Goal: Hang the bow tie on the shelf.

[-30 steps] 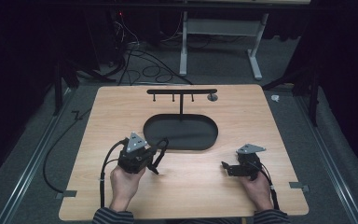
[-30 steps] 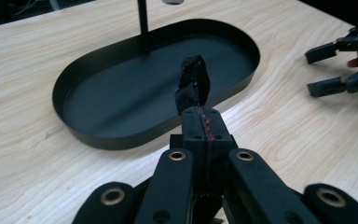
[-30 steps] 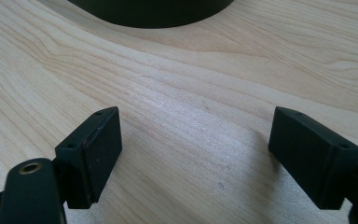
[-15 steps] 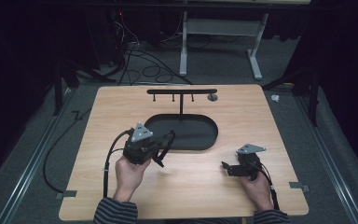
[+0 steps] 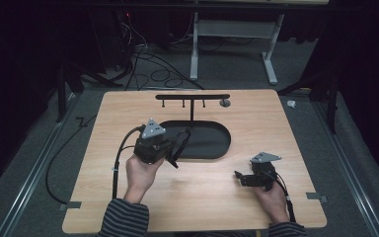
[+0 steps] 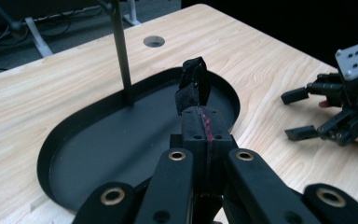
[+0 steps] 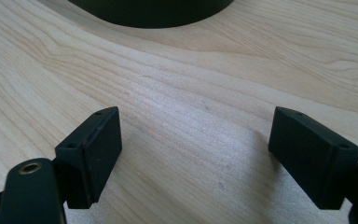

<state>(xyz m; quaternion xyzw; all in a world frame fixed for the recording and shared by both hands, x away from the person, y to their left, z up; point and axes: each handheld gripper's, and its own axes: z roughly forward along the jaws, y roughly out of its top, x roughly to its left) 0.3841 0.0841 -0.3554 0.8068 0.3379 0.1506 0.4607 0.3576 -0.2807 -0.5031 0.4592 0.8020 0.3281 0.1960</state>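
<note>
Left gripper (image 6: 204,122) has its two black jaws pressed together, pinching a small black strap-like piece (image 6: 193,84) with a thin dark red edge caught along the seam; the piece sticks up past the jaw tips, tilted, its free end folded over. In the high view this left gripper (image 5: 176,148) sits just over the near-left rim of the flat black oval tray (image 5: 212,143), the held black piece (image 5: 182,140) hanging over the tray's left part; whether it touches the tray floor, cannot tell. Thin black upright post (image 6: 121,51) rises from the tray behind the jaw tips and carries a black horizontal bar with small pegs (image 5: 192,97) at the tray's far side. Small round hole (image 6: 154,41) in the light wooden table (image 5: 256,197) lies just beyond the tray's far-right end. Right gripper (image 7: 196,154) has jaws spread wide, nothing between the pads, bare wood grain below them, the tray's rim (image 7: 154,14) ahead of it. In the high view the right gripper (image 5: 242,177) rests low near the table, to the near-right of the tray and apart from it, jaws pointing left. A hand holds each gripper, striped sleeves at the table's near edge, black cable (image 5: 118,163) looping off the left gripper on the tray's left.
</note>
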